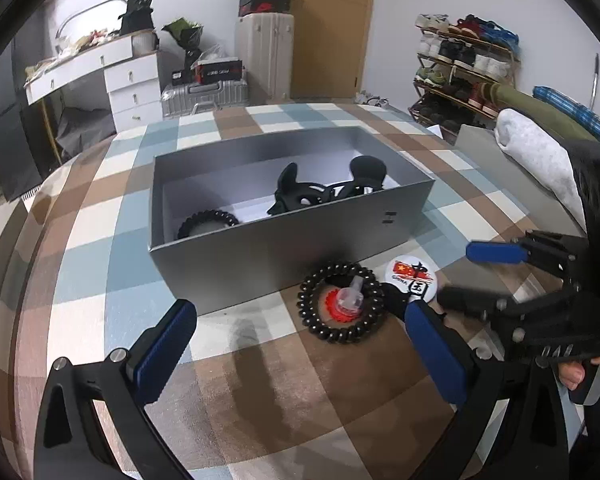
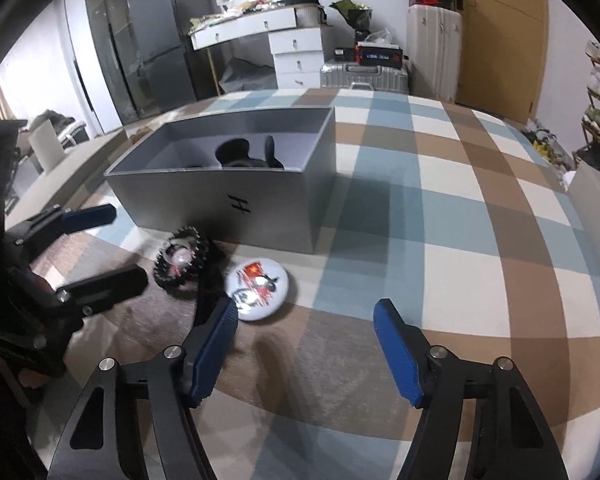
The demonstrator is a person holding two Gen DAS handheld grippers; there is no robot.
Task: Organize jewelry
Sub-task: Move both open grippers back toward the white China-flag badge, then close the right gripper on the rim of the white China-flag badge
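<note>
A grey open box [image 1: 260, 256] stands on the checked tablecloth and holds a black spiral hair tie [image 1: 208, 222] and black ear-shaped headwear [image 1: 328, 188]. In front of it lie a black spiral hair tie [image 1: 342, 302] around a red and clear small piece [image 1: 346, 300], and a white round badge [image 1: 414, 276]. My left gripper [image 1: 300, 344] is open, just short of the hair tie. My right gripper [image 2: 304, 344] is open and empty, near the badge [image 2: 258, 288]. The box [image 2: 220, 196] and hair tie [image 2: 182, 262] show in the right wrist view.
The table edge curves at the left [image 1: 20, 240]. A grey panel and white bundle [image 1: 532, 156] lie at the right. Behind are a white desk [image 1: 100, 68], suitcases [image 1: 204, 96] and a shoe rack [image 1: 464, 64].
</note>
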